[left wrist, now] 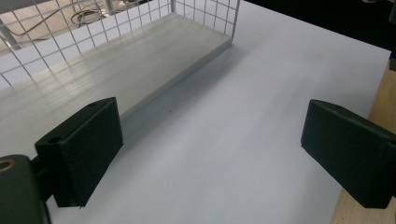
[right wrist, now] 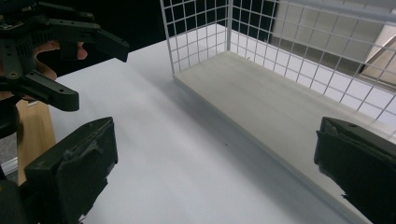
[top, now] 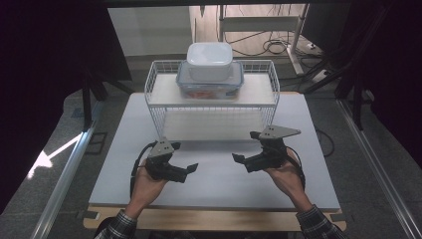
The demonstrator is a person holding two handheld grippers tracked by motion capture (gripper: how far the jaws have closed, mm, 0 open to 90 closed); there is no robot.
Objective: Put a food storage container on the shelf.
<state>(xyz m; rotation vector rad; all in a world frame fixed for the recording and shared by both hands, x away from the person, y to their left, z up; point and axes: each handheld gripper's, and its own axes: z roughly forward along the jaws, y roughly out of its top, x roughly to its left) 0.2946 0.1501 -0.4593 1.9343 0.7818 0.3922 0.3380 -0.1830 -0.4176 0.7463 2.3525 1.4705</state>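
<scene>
A white wire rack (top: 161,92) stands at the back of the white tabletop (top: 219,181). On its top shelf sits a clear tub with a blue-rimmed lid (top: 210,87), and a white lidded tub (top: 209,59) is stacked on that. My left gripper (top: 186,172) hovers open over the table in front of the rack's left side. My right gripper (top: 245,147) is open in front of the rack's right side. Nothing lies between the left gripper's (left wrist: 215,154) jaws or the right gripper's (right wrist: 215,168) jaws. The rack's bare lower board (left wrist: 130,60) (right wrist: 280,102) lies just ahead of both.
A wooden strip (top: 214,217) edges the table's near side. The other hand's gripper (right wrist: 46,51) shows at the upper left of the right gripper view. Metal rails (top: 64,169) run along the floor on both sides, and cables (top: 273,46) lie behind the rack.
</scene>
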